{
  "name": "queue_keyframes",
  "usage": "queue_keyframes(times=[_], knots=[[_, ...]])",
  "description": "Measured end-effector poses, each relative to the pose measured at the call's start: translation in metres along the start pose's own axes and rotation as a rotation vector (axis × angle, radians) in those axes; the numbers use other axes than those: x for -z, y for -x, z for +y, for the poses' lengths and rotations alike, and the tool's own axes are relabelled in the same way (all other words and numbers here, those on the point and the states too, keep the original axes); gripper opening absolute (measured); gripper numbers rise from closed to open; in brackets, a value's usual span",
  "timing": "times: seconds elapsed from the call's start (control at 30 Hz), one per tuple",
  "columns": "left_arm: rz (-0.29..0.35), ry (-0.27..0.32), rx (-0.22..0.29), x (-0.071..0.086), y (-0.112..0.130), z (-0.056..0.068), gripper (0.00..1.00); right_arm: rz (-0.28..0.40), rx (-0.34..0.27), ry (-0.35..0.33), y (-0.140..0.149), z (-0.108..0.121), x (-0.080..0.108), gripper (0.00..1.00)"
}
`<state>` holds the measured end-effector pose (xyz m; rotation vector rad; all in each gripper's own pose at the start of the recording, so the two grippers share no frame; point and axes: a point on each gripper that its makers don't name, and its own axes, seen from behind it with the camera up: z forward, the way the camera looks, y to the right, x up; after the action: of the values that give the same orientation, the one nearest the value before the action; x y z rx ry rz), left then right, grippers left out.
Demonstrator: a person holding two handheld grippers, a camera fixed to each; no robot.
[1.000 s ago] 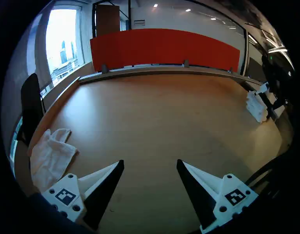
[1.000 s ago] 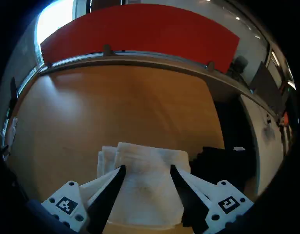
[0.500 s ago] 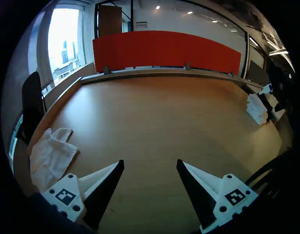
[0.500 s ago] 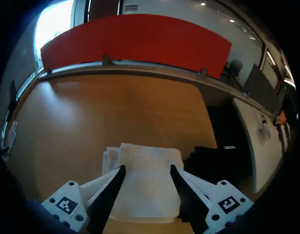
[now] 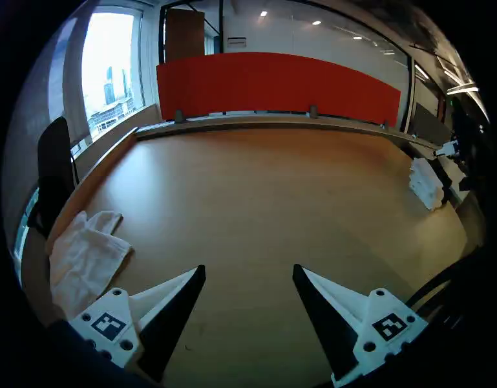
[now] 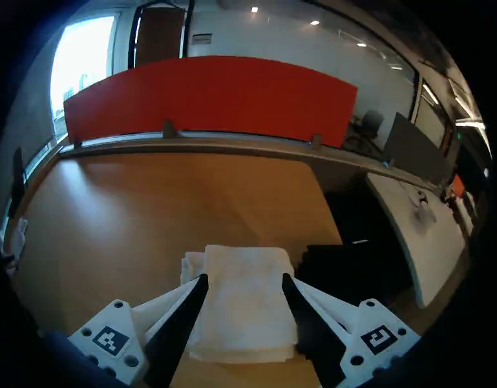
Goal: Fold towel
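Note:
In the right gripper view a stack of folded white towels (image 6: 243, 301) lies on the wooden table (image 6: 151, 207) near its right edge. My right gripper (image 6: 244, 296) hovers open above the stack, a finger to each side of it, nothing pinched. The same stack (image 5: 426, 183) appears at the far right in the left gripper view, with the right gripper (image 5: 456, 152) just beyond it. A loose, crumpled white towel (image 5: 86, 255) lies at the table's left edge. My left gripper (image 5: 248, 284) stands open over bare wood, right of that towel, holding nothing.
A red divider panel (image 5: 277, 84) runs along the table's far edge. A dark chair back (image 5: 54, 168) stands past the left edge, by the window. Beyond the right edge sit a black object (image 6: 351, 265) and another desk (image 6: 416, 226).
The right gripper has lifted and tilted upward, so the folded stack looks smaller between its fingers. The left gripper has barely moved. Both stay open.

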<state>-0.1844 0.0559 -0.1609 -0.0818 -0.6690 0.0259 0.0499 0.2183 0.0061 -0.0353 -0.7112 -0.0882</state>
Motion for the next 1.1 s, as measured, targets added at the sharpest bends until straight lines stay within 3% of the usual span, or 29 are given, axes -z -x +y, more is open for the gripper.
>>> queue_keyframes(times=[0.4, 0.7, 1.1], knots=[[0.013, 0.010, -0.004, 0.001, -0.005, 0.003, 1.00, 0.136, -0.039, 0.070, -0.013, -0.006, 0.030, 0.88], [0.017, 0.018, -0.010, 0.002, -0.006, 0.004, 1.00, 0.204, -0.067, 0.089, -0.019, -0.008, 0.040, 0.88], [0.027, 0.020, -0.019, 0.005, -0.010, 0.003, 1.00, 0.363, -0.120, 0.115, -0.041, -0.006, 0.065, 0.88]])
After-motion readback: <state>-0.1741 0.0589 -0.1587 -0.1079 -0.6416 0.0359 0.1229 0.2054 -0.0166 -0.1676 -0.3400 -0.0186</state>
